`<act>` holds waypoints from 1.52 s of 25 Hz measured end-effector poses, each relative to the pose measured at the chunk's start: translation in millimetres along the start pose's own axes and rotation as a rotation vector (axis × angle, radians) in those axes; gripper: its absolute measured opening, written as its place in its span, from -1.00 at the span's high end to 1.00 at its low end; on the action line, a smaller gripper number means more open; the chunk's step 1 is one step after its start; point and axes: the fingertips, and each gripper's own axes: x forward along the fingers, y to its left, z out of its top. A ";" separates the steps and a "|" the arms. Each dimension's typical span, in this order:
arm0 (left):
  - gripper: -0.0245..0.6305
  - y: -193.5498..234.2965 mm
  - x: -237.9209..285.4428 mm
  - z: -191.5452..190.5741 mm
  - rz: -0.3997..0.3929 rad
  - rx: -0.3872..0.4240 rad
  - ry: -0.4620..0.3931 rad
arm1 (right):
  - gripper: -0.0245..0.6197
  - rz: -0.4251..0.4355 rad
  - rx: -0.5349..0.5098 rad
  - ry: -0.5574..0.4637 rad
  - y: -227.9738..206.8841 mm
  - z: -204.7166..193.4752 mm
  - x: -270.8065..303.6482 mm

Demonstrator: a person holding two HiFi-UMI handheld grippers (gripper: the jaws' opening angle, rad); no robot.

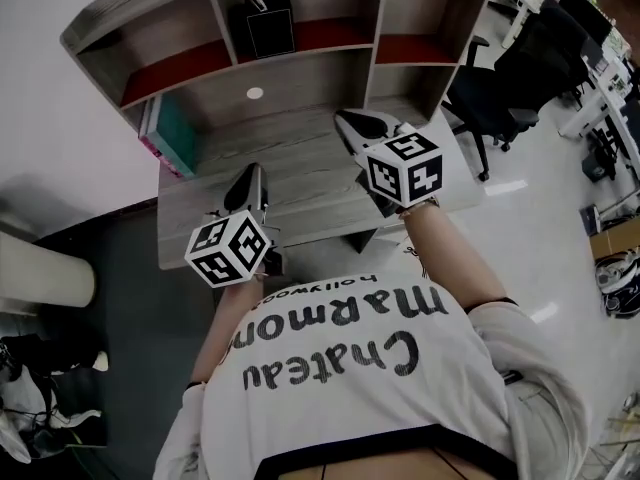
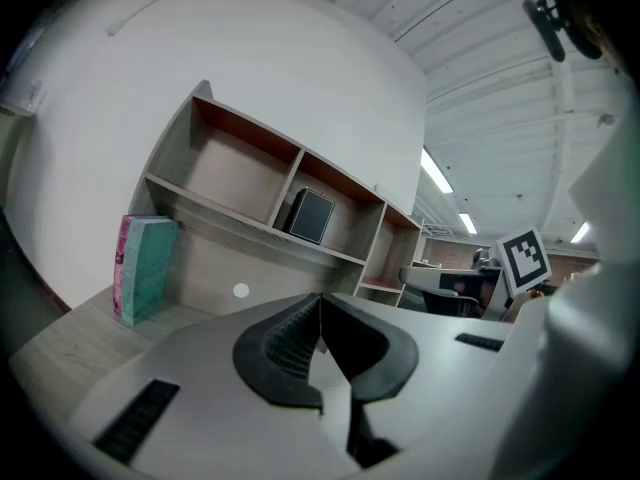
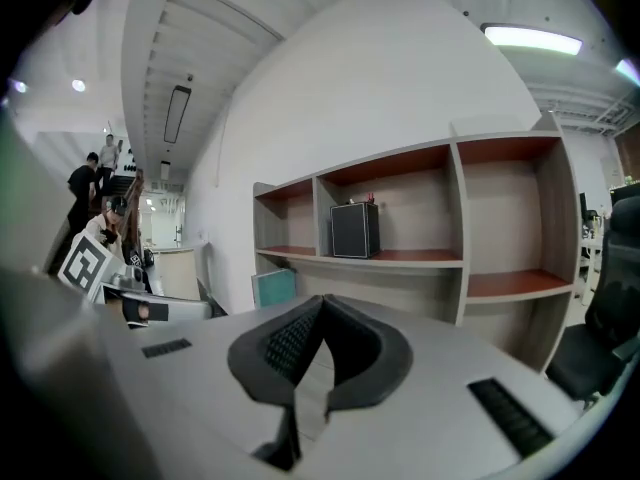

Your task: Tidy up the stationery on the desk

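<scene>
A black pen holder (image 1: 270, 23) with a few pens in it stands on the middle shelf of the desk hutch (image 1: 300, 43). It also shows as a dark box in the left gripper view (image 2: 310, 216) and the right gripper view (image 3: 355, 230). Teal and pink books (image 1: 168, 133) stand upright at the desk's left back corner. My left gripper (image 1: 254, 171) hovers over the desk's front left, shut and empty (image 2: 320, 300). My right gripper (image 1: 347, 120) is farther in at the right, also shut and empty (image 3: 322, 304). No loose stationery shows on the wooden desk top (image 1: 300, 168).
A small white round spot (image 1: 254, 93) marks the hutch's back panel. A black office chair (image 1: 510, 78) stands right of the desk. A white bin or column (image 1: 40, 278) is on the floor at left. People stand far off in the right gripper view (image 3: 95, 183).
</scene>
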 end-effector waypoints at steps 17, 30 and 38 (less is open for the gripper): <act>0.87 -77.1 -77.9 -85.1 0.140 -0.069 -0.013 | 0.88 0.079 0.188 -0.023 4.9 -84.6 -106.4; 0.87 -86.1 -112.0 -114.3 0.169 -0.073 0.012 | 0.88 0.067 0.158 0.039 21.7 -120.6 -136.8; 0.87 -88.7 -127.5 -114.0 0.172 -0.068 0.004 | 0.88 0.073 0.156 0.044 30.9 -123.2 -145.0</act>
